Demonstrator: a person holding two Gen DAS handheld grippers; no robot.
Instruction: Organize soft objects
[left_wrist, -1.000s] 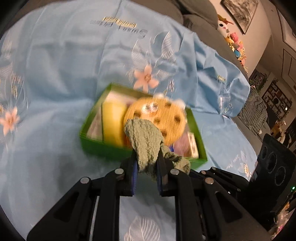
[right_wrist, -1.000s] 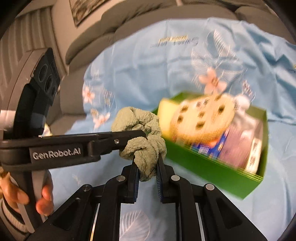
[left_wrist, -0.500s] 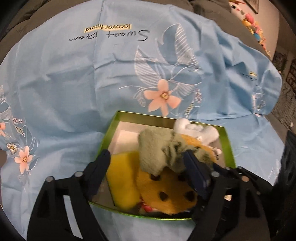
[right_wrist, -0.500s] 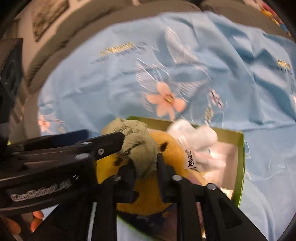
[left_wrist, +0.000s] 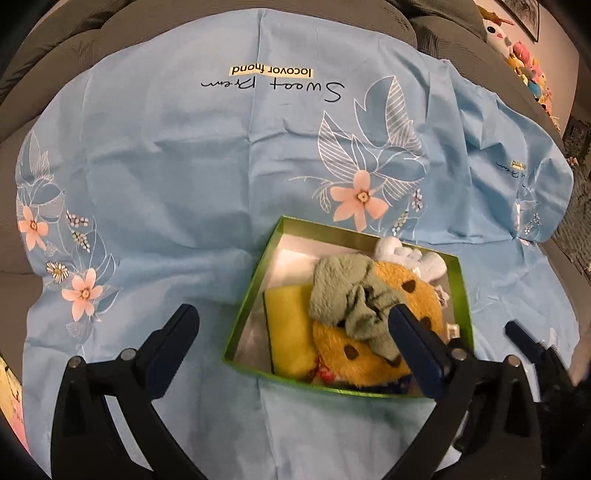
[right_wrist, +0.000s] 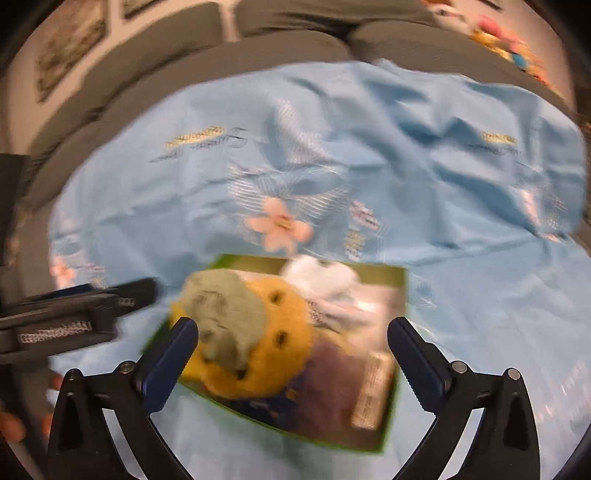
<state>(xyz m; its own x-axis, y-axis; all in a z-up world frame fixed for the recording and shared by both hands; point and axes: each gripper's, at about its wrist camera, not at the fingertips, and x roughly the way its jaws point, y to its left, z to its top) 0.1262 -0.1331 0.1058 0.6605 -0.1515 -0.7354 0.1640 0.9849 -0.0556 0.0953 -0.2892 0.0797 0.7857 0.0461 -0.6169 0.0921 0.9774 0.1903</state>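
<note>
Green cloth (left_wrist: 347, 295), crumpled and knitted-looking, lies in the green box (left_wrist: 242, 314) on top of a round orange plush (left_wrist: 421, 299) with dark spots, touching neither tool. Beside it sit a yellow sponge-like block (left_wrist: 288, 328) toward the box's near-left corner and a white plush (left_wrist: 406, 254) at the far edge; flat packets (right_wrist: 373, 391) fill the right side in the right wrist view, their print too blurred to read.

Both tools stand released. The left gripper (left_wrist: 291, 317) has its jaws opening to full spread and holds nothing: one finger hangs over the bare sheet left of the box, the other over the orange plush, just by the cloth's near end; whether that tip brushes the cloth cannot be told. The right gripper (right_wrist: 291, 332) likewise has its jaws opening wide and empty, straddling the box with cloth and plush lying between the tips, unpressed. Both point steeply down at the box from its near side.

The box rests on a light blue bedsheet (left_wrist: 166, 166) printed with pink flowers and white leaves, spread over a grey sofa (left_wrist: 74, 48). Script seen upside down reads roughly "Sweet Dream", above a yellow strip reading "locovor fnond". In the right wrist view the left tool's side carries white lettering, smeared by motion, and fingertips (right_wrist: 11, 428) of the person's hand show at the lower left edge.
</note>
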